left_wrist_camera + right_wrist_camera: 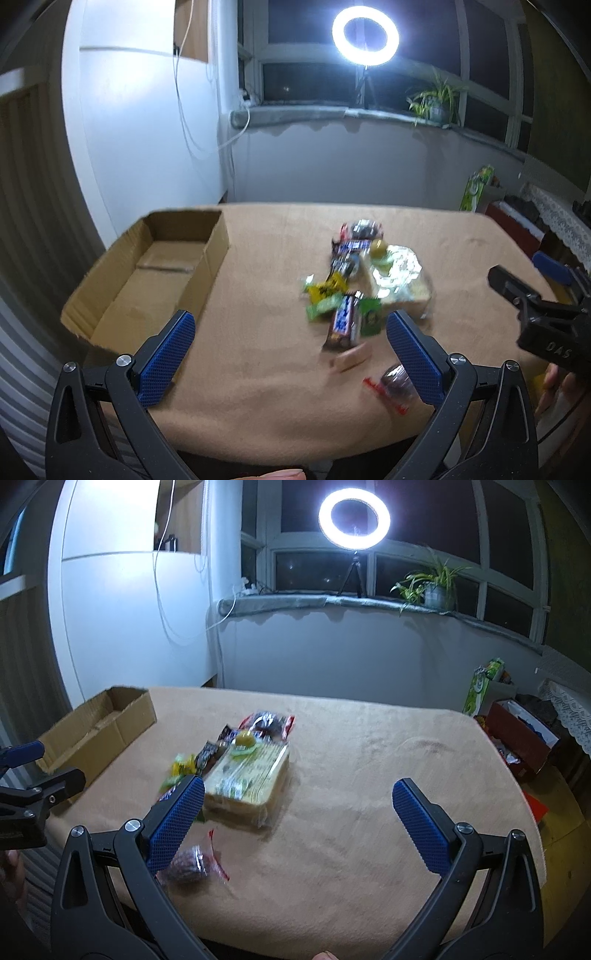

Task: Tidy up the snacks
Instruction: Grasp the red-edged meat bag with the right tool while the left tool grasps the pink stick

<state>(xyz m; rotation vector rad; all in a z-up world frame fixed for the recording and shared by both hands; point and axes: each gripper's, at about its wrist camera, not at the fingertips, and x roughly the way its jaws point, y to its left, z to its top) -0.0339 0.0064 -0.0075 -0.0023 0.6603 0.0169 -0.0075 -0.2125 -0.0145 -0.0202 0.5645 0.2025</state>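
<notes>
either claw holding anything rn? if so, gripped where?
Nothing held. Left claw and right claw are both open and empty above the table; the snacks lie untouched, and the cardboard box is empty.

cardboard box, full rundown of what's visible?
The cardboard box is plain brown corrugated board, long, shallow and open-topped, with nothing visible inside. A seam and a strip of tape cross its floor. It sits flat on the tan tablecloth at the table's left side, set apart from the snack pile. Neither gripper touches it.
</notes>
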